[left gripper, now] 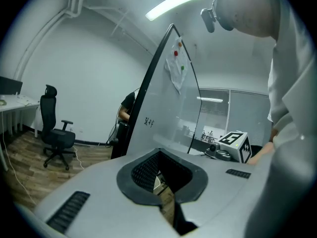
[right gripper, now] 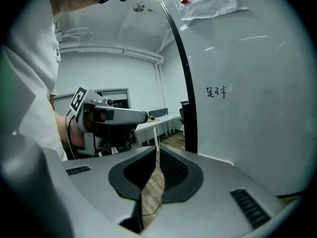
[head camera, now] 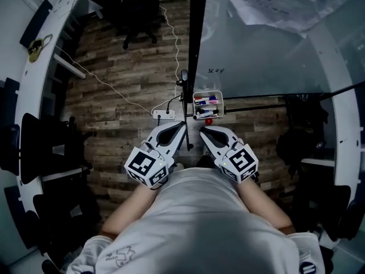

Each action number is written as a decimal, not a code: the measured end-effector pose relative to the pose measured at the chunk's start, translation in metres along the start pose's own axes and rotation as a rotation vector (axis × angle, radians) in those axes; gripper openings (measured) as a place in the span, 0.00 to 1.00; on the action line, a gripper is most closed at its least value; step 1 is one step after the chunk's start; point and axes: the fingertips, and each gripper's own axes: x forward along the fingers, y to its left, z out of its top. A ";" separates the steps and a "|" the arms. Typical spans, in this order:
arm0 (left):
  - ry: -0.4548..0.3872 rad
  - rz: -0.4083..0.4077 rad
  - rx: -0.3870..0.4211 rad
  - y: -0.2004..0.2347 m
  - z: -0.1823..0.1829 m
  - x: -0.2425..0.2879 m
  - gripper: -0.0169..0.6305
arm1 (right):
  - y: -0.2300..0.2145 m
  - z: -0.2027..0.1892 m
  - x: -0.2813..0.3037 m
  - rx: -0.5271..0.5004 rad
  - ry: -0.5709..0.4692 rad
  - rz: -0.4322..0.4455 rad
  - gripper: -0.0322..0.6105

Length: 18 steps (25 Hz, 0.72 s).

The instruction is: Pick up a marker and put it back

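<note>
Your left gripper [head camera: 174, 131] and right gripper [head camera: 210, 135] hover closed and empty below the marker tray [head camera: 221, 103].
Your fingers press together on nothing; the markers [head camera: 204, 101] lie at twelve o'clock in the tray on the whiteboard [head camera: 262, 44]. Open one pair wide first, then straddle a single marker. They overlap and look tiny; neither gripper view shows them clearly.

Both grippers are held close in front of the person's torso, side by side and pointing far. The left gripper [head camera: 183, 125] and right gripper [head camera: 202, 129] each have their jaws together, nothing between. Just beyond the tips is a white tray [head camera: 207, 92] holding markers [head camera: 205, 101], mounted on the whiteboard [head camera: 268, 50] at right. A red ball [head camera: 209, 121] sits below the tray. On the wood floor are a power strip [head camera: 164, 114] and a white cable [head camera: 114, 90], with an office chair [head camera: 140, 10] far left.
</note>
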 end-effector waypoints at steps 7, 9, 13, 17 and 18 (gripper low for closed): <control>0.008 0.095 -0.081 0.023 -0.011 0.031 0.03 | -0.040 -0.017 0.026 -0.032 0.101 0.126 0.07; 0.011 0.131 -0.085 0.027 -0.013 0.037 0.03 | -0.045 -0.018 0.030 -0.043 0.116 0.170 0.07; 0.011 0.194 -0.100 0.033 -0.017 0.041 0.03 | -0.049 -0.029 0.041 -0.099 0.171 0.254 0.14; 0.007 0.259 -0.105 0.042 -0.024 0.037 0.03 | -0.050 -0.045 0.052 -0.191 0.217 0.295 0.17; -0.001 0.277 -0.112 0.044 -0.026 0.034 0.03 | -0.049 -0.052 0.055 -0.221 0.237 0.305 0.18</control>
